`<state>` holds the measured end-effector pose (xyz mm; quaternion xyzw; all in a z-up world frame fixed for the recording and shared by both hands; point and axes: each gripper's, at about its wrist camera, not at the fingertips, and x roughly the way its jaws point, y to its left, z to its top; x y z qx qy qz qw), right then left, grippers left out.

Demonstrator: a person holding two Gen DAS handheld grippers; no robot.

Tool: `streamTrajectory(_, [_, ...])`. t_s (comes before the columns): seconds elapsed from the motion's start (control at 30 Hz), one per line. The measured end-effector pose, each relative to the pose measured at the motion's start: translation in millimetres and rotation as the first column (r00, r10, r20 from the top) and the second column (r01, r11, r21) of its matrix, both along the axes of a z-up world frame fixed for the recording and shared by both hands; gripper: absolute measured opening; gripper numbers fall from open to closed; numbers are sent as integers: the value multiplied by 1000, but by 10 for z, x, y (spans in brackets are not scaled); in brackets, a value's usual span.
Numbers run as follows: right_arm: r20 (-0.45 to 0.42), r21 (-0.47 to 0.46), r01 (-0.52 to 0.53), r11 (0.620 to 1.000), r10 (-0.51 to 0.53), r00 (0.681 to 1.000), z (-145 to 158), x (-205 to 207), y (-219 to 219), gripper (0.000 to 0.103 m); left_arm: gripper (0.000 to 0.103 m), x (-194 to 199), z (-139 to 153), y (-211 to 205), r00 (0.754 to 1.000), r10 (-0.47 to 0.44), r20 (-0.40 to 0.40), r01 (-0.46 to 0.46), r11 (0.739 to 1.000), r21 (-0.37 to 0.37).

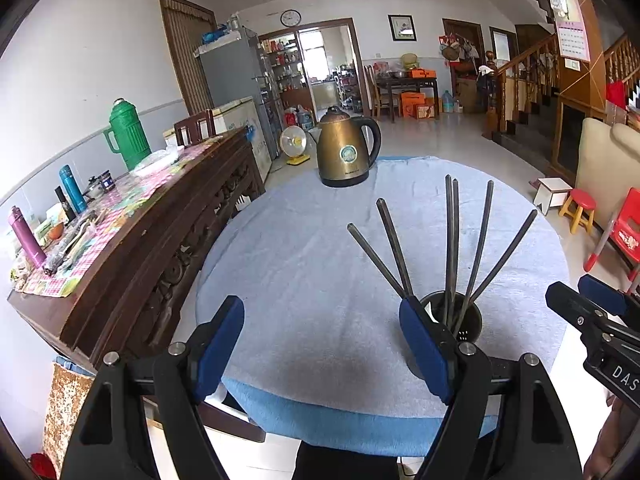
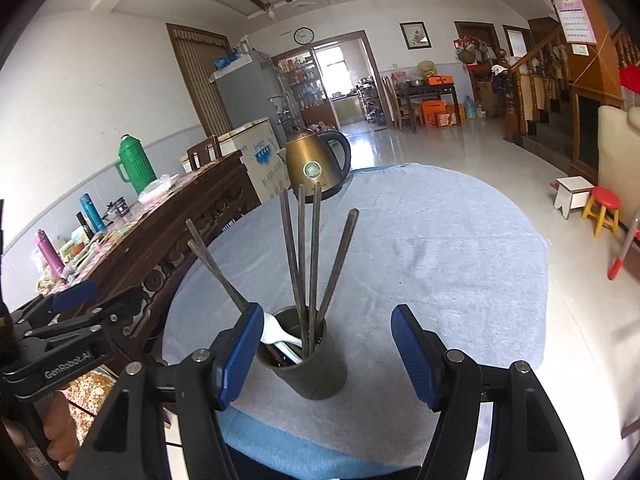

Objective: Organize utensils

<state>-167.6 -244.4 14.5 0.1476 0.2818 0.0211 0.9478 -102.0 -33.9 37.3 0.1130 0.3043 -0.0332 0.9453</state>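
A dark grey utensil cup [image 2: 316, 376] stands near the front edge of the round table [image 2: 440, 260], which is covered by a pale blue cloth. Several dark chopsticks [image 2: 304, 248] fan out of the cup, and a white spoon [image 2: 276, 330] lies inside it. My right gripper [image 2: 326, 336] is open; the cup shows between its blue pads, closer to the left one, untouched. My left gripper [image 1: 320, 328] is open over bare cloth, the cup [image 1: 466, 322] just behind its right finger. Each gripper shows at the edge of the other's view: right gripper [image 1: 580, 292], left gripper [image 2: 100, 300].
A brass-coloured electric kettle [image 1: 348, 152] stands at the table's far side. A carved wooden sideboard [image 1: 140, 240] with flasks and clutter runs along the left. A red stool [image 1: 580, 208] and a small white stool [image 1: 554, 192] stand on the tiled floor at the right.
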Motion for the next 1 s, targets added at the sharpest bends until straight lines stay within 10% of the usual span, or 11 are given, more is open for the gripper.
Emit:
streamTrajectory(0.27, [-9, 2, 4, 1000, -4, 1000, 95, -289, 59, 70, 81, -285, 56, -19, 998, 28, 64, -33, 997, 74])
streamTrajectory(1.0, [35, -80, 44, 996, -41, 999, 173, -528, 361, 71, 90, -385, 70, 332, 994, 89, 68, -87, 995, -38])
